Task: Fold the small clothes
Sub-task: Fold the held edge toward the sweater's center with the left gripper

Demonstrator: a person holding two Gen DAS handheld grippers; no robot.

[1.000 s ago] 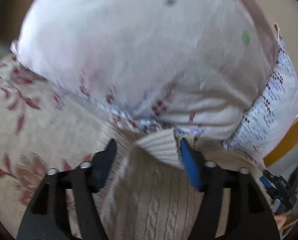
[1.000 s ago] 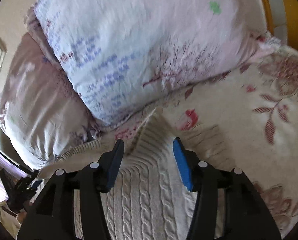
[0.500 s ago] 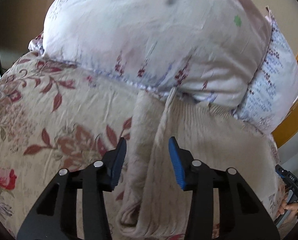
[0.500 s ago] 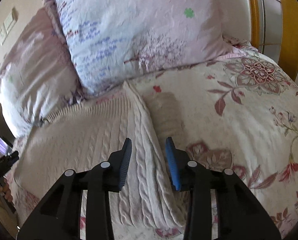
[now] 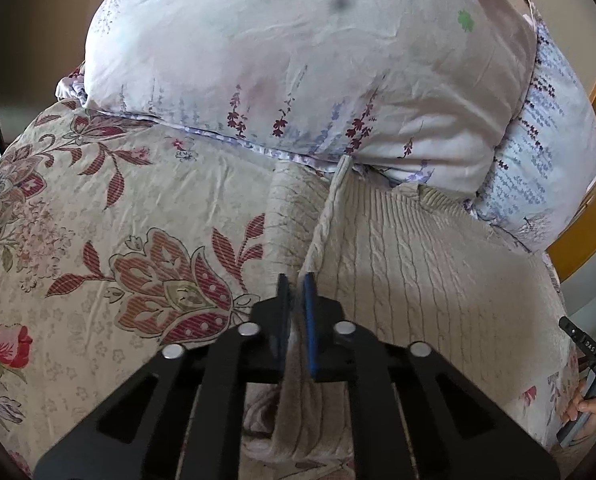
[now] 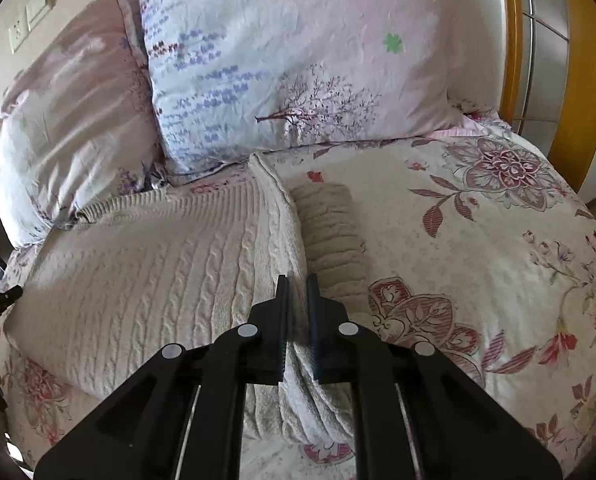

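In the left wrist view, the left gripper (image 5: 297, 280) has just been closing and now pinches the left side edge of the sweater (image 5: 418, 264), a raised ridge of knit between its pads. The sweater lies flat on the flowered bedspread (image 5: 98, 208), its neck touching the pillows (image 5: 298, 60). In the right wrist view, the right gripper (image 6: 298, 282) has likewise just been closing and now clamps the right side fold beside the sleeve (image 6: 330, 232). For a clean fold, both edges probably need lifting together and level, with the knit kept taut. Count: one sweater, two grippers, two pillows, one bedspread; one sleeve shows on each side.
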